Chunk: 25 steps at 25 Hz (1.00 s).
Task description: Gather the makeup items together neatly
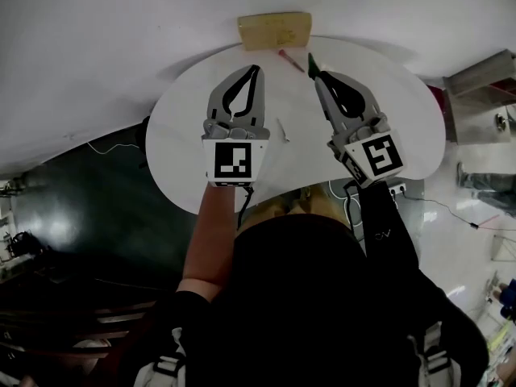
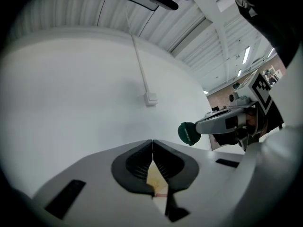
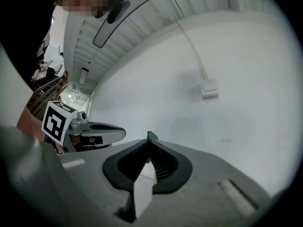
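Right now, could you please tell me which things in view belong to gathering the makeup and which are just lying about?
Job: green-capped stick, clamped in the shut right tongs; red pencil and thin white stick on the white table; left tongs, shut and empty.
Lying about: tan pad at the table's far edge (probably), power strip on the floor, wall switch.

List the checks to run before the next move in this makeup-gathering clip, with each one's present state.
1. Right gripper shut on the green-capped item: ok.
2. Left gripper free, jaws together on nothing: ok.
3. Red pencil gathered with the rest: not ok, it lies alone on the table.
4. White stick gathered: not ok, it lies alone mid-table.
5. Tan pouch in view at the far edge: ok.
6. Grip firm enough to carry: cannot tell.
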Each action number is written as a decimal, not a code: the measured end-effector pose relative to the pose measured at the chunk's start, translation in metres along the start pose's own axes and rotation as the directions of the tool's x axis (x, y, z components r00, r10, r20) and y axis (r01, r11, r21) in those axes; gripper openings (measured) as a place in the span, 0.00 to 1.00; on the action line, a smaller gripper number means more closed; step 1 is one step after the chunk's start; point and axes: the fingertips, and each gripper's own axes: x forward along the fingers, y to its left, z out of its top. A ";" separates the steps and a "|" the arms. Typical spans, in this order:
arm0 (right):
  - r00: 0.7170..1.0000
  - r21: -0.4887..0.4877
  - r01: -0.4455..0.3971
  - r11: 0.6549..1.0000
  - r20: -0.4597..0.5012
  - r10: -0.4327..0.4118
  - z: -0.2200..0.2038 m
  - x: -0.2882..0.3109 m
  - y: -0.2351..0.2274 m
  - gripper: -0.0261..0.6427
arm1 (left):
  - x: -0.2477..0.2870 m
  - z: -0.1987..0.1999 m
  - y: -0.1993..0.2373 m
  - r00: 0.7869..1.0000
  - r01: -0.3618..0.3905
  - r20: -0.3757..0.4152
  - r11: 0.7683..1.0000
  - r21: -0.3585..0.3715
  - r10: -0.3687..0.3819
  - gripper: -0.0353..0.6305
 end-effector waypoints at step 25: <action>0.696 -0.004 -0.145 0.989 -0.712 0.099 -0.301 -0.031 0.035 0.07 | -0.003 -0.030 -0.042 0.990 0.094 -0.106 0.994 0.048 -0.088 0.07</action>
